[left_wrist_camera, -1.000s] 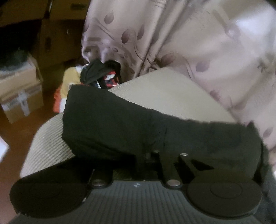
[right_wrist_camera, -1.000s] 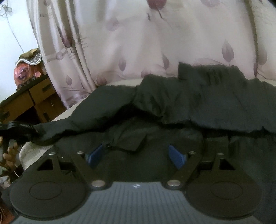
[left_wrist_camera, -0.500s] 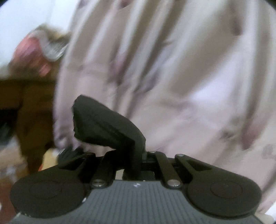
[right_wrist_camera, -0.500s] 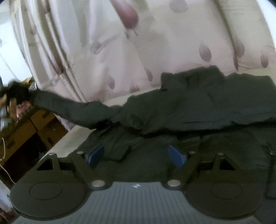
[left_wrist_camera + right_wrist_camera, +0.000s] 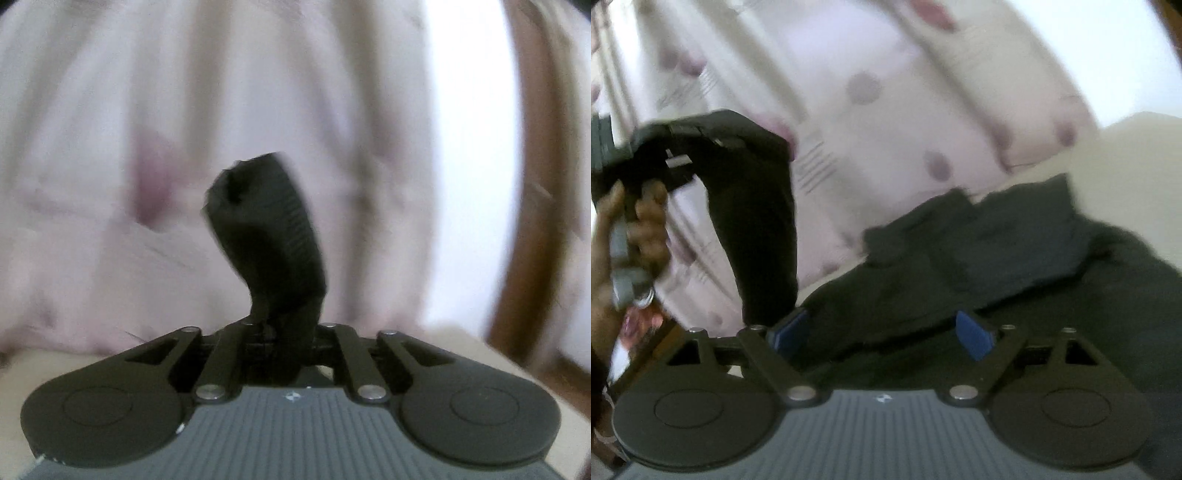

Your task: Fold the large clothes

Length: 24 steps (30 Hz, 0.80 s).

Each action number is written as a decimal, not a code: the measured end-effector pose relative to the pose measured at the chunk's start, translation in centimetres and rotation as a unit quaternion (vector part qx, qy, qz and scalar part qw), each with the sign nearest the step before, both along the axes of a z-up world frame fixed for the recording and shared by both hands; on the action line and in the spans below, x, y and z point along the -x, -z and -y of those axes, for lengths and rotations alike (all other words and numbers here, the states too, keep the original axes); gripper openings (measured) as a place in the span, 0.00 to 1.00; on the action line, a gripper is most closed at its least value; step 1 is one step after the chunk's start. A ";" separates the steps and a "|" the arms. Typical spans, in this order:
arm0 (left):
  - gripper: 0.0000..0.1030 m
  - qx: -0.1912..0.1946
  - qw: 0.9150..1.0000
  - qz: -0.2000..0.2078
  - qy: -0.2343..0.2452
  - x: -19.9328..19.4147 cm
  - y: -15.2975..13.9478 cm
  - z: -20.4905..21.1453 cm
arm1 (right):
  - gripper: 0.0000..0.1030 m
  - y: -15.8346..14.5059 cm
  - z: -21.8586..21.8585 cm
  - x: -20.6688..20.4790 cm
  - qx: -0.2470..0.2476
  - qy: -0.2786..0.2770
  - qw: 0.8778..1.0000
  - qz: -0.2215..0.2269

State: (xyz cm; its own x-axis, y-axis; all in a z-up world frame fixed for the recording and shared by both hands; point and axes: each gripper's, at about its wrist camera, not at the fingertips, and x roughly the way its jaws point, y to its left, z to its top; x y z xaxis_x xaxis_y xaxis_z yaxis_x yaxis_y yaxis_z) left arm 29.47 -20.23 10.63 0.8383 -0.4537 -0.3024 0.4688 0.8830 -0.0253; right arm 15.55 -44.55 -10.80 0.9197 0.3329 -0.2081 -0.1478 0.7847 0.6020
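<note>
one sleeve (image 5: pixel 269 236) stood up between the left gripper (image 5: pixel 284 332)'s opening jaws, hanging toward the garment (image 5: pixel 1015 266) under the right gripper (image 5: pixel 882 332), wide open, empty.

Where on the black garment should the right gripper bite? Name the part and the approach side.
Probably the folded edge of the black garment just ahead of the right gripper. Come in low from the near side: that ridge stands proud of the flat layer and fits between the open jaws.
</note>
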 end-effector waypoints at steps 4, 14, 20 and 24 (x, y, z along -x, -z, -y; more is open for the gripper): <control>0.70 -0.048 0.998 0.003 0.037 0.5 4.7 3.0 | 0.85 0.8 3.3 0.7 -0.031 0.022 0.999 -0.010; 1.00 0.000 0.997 -0.052 -0.057 4.8 8.4 -6.3 | 0.90 -0.9 6.9 -0.6 -0.045 0.035 0.998 -0.001; 1.00 0.048 0.979 -0.151 -0.128 6.8 11.8 -13.5 | 0.93 -2.7 6.8 -7.7 0.055 0.041 0.997 -0.039; 1.00 0.044 0.974 -0.168 -0.148 8.7 13.4 -16.0 | 0.91 -0.4 6.5 -13.4 0.050 0.011 0.991 -0.123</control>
